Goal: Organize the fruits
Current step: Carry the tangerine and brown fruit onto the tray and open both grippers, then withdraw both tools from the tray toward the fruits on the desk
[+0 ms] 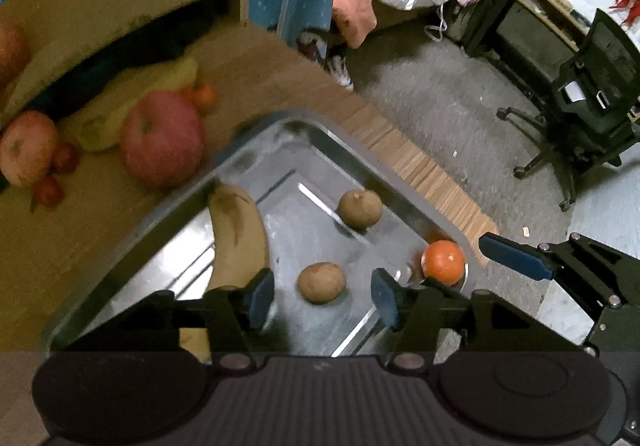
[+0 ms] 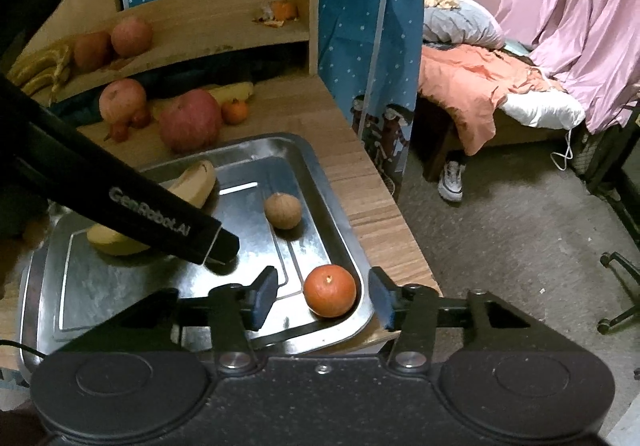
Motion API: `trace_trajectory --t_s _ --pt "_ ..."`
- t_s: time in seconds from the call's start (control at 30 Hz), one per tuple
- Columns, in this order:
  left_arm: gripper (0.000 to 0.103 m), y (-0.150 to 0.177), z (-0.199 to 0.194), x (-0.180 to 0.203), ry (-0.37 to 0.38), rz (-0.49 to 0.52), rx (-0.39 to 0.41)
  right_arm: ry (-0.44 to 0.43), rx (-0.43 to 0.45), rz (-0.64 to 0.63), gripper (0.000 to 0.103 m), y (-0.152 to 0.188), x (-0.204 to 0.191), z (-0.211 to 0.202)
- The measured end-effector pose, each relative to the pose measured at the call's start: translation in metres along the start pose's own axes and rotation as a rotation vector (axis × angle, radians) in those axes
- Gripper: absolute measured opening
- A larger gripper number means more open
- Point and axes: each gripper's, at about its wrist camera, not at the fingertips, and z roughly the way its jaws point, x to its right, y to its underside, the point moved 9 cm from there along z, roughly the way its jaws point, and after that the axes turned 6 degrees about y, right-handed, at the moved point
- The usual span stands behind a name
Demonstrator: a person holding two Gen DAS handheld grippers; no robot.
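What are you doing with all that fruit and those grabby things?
A person is sorting fruit with two hand-held grippers. The left hand-held gripper hangs open over a brown fruit in the metal tray. The right hand-held gripper is open around the orange in the tray's corner. A banana and another brown fruit are in the tray too. Apples wait on the desk behind.

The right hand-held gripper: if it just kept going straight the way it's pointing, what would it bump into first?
Most likely the orange fruit. It sits in the near corner of the metal tray, right between the open fingers of the right hand-held gripper. Depth is hard to judge, so it might touch the tray first.
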Motion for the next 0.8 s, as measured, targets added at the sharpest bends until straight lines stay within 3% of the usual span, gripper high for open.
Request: trace_trajectory --t_s 0.13,0.33,0.8 --pt "0.085 -0.003 -0.022 -0.002 -0.006 0.020 0.060 0.019 0.017 0.026 0.076 -0.002 -0.002 -0.013" --pt "0.100 -0.002 -0.056 -0.023 -0.034 0.025 0.121 0.054 0.041 0.078 0.093 -0.006 -0.014 -0.038" --pt "0.103 0.047 -0.113 -0.139 -0.169 -0.067 0.107 0.107 -0.040 0.131 0.102 0.018 -0.089 -0.067"
